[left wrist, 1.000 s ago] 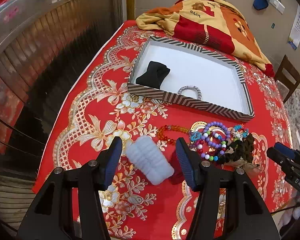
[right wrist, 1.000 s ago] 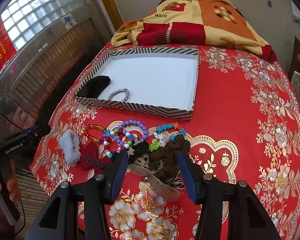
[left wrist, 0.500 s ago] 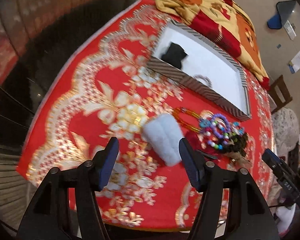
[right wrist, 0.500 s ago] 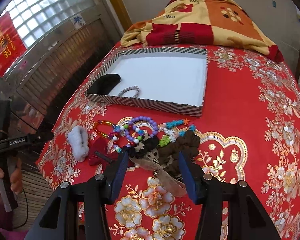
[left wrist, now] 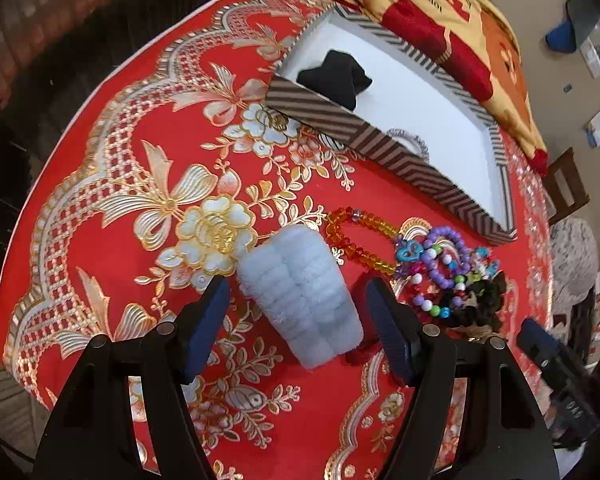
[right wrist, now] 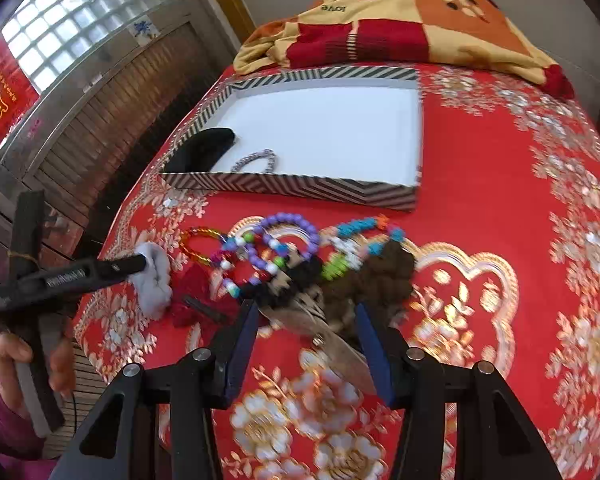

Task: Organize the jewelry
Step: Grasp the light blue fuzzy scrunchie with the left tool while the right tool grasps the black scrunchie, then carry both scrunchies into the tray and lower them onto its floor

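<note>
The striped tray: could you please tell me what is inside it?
Inside the striped tray lie a black fabric hair piece in its near left corner and a silver beaded bracelet beside it. The near wall hides part of both; the remaining white floor looks bare.

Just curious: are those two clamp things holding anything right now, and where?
Nothing is held. The left hand-held gripper is opening around the fluffy white scrunchie; the right hand-held gripper hangs open over the brown scrunchie.

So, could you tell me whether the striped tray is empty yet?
Not empty: the striped tray holds a black bow and a silver bracelet; the rest is bare.
</note>
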### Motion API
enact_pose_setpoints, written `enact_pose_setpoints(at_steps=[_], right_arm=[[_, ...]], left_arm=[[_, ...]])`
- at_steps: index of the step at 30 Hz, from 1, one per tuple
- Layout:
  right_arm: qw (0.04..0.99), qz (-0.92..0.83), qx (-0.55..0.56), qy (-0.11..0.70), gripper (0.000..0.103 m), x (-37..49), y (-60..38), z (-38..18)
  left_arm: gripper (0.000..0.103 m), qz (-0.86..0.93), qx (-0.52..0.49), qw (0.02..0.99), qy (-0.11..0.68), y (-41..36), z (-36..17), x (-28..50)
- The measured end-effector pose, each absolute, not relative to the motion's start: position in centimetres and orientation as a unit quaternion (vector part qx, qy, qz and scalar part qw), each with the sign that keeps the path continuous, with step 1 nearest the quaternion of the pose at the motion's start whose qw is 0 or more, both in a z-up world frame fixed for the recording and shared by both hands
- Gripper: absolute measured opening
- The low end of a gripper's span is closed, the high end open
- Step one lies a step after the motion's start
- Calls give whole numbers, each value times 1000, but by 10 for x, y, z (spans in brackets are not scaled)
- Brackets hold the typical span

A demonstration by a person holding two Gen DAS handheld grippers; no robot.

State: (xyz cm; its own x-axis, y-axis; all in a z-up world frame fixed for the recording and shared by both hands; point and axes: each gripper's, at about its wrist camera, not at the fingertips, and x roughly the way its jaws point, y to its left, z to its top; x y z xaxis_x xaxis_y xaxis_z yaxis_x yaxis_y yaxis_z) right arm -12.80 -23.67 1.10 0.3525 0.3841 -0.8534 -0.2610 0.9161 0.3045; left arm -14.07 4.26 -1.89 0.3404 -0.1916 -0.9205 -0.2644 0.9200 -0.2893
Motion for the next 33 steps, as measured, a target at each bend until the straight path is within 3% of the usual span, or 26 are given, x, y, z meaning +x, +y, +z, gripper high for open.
enact_pose_setpoints(at_steps=[5,8,10,12,13,16,19,33], right_arm=[[802,207,93,553,45,-103,-226,-11],[787,215,106,569,35,-94,-219,-26],[783,218,103,573,21,-91,-215,-31],[783,223,102,571,13,-92,-213,-33],[786,227,98,566,12,-93,-212,-31],[792,235,83,558,8,-97,-210,-24],[798,242,90,545,7,-101,-215,-10],[833,275,109,468,6,-98,-223,63]], left_arm=[[71,33,-192,784,590,41,-32,-134],[71,34,-192,781,593,41,-36,-131],[70,32,-194,782,592,41,-38,-130],[62,27,-191,783,592,40,-40,-130],[50,27,-183,788,588,38,-39,-130],[35,20,-158,797,583,33,-36,-128],[31,13,-160,800,578,33,-29,-127],[30,-4,-160,839,519,46,41,-127]])
